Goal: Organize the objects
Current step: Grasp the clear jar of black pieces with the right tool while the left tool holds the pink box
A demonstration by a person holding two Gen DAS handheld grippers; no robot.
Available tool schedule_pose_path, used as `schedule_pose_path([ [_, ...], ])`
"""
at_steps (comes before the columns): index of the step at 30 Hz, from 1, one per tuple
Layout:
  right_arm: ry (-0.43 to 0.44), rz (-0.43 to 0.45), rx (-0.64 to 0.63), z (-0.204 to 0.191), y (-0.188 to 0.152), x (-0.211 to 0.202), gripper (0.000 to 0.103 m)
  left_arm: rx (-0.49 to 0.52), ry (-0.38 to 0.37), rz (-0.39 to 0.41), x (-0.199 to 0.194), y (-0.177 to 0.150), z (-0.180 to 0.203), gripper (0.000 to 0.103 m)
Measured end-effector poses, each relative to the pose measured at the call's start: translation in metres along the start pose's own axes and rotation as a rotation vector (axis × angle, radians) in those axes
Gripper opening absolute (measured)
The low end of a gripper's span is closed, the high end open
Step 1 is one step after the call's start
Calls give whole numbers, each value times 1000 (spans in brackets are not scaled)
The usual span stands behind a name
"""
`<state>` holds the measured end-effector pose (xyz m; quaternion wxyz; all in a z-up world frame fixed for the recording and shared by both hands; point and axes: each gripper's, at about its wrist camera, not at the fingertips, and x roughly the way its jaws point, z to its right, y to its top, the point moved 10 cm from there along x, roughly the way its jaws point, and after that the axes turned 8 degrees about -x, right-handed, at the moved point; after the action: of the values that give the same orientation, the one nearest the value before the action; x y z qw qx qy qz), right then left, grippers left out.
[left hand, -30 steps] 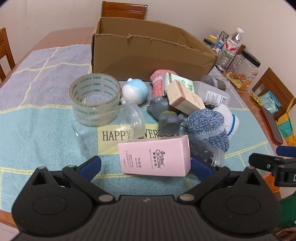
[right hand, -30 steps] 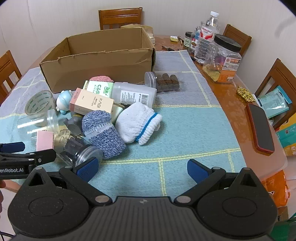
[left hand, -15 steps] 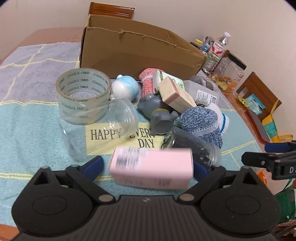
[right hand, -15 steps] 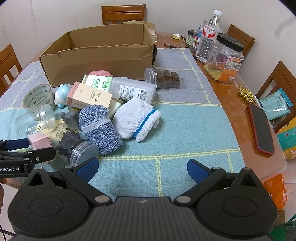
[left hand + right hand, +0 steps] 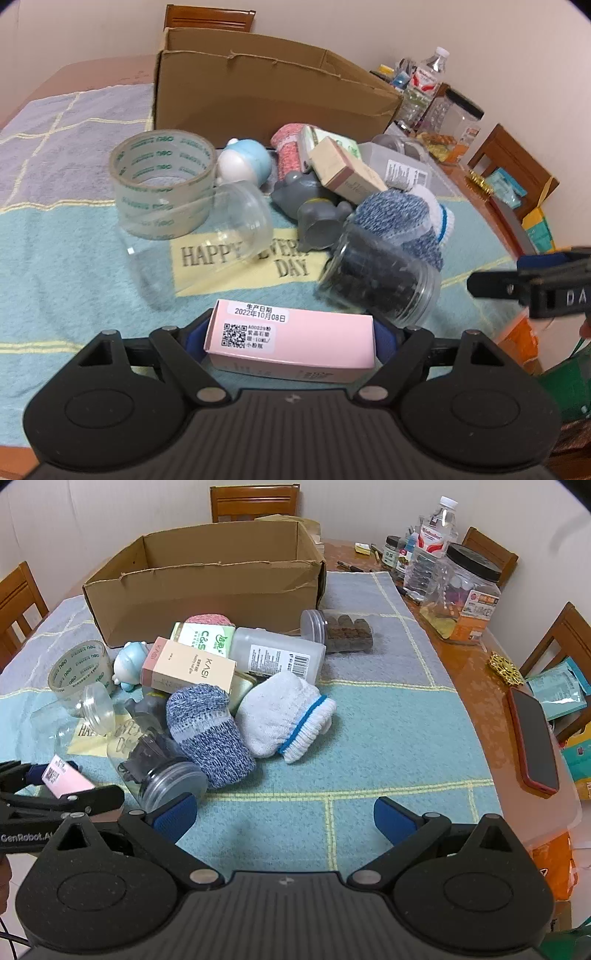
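A wooden dining table (image 5: pixel 476 686) with chairs around it carries a blue-and-lilac checked cloth (image 5: pixel 369 738), and an open brown cardboard box (image 5: pixel 207 587) sits at the far side. The left gripper (image 5: pixel 290 341) has just been closing its jaws, and its blue pads now press both ends of a long pale pink carton (image 5: pixel 291 339) with a white printed label. Just beyond those jaws, the left wrist view shows a clear jar of dark pieces (image 5: pixel 380 284) lying on its side, an empty transparent jar (image 5: pixel 199 243) and a roll of clear packing tape (image 5: pixel 164 184); it also reads the cloth's "HAPPY EVERY DAY" panel, which the other view mostly hides. The right gripper (image 5: pixel 284 821) stands with its jaws wide apart over bare cloth, nothing between them. Only its camera looks into the box, whose visible part holds nothing, and takes in the white sock with a blue band (image 5: pixel 284 716), the blue knitted sock (image 5: pixel 207 731) and a red-cased phone (image 5: pixel 533 738) off to the jaws' right. The pink carton appears at its left edge, clamped.
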<state>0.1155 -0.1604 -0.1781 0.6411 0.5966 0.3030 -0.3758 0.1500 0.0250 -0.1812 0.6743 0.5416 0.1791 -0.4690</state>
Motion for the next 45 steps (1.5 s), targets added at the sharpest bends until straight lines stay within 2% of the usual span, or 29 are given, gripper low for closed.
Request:
schedule_pose_path([
  [7, 32, 1, -11, -14, 6, 5, 103, 28, 74, -9, -16, -5, -27, 83],
  [16, 80, -2, -40, -44, 17, 12, 103, 39, 159, 20, -28, 10, -67, 83],
  [19, 78, -5, -40, -52, 20, 15, 103, 37, 147, 26, -25, 13, -72, 85],
  [22, 72, -6, -32, -56, 22, 17, 103, 47, 149, 29, -22, 11, -73, 92],
  [28, 55, -3, -18, -59, 22, 13, 103, 77, 150, 61, -30, 5, -71, 92],
  [36, 90, 14, -27, -54, 14, 6, 103, 152, 225, 139, -38, -2, -64, 92],
  [40, 118, 34, -21, -51, 12, 0, 103, 175, 249, 169, -33, -1, -65, 89],
  [41, 120, 37, -17, -50, 10, 0, 103, 173, 241, 171, -32, 0, -65, 87],
  [42, 118, 35, -13, -50, 9, 0, 103, 164, 225, 165, -31, 0, -65, 81],
  [45, 101, 29, 5, -50, 5, -1, 103, 148, 184, 142, -30, 3, -68, 81],
])
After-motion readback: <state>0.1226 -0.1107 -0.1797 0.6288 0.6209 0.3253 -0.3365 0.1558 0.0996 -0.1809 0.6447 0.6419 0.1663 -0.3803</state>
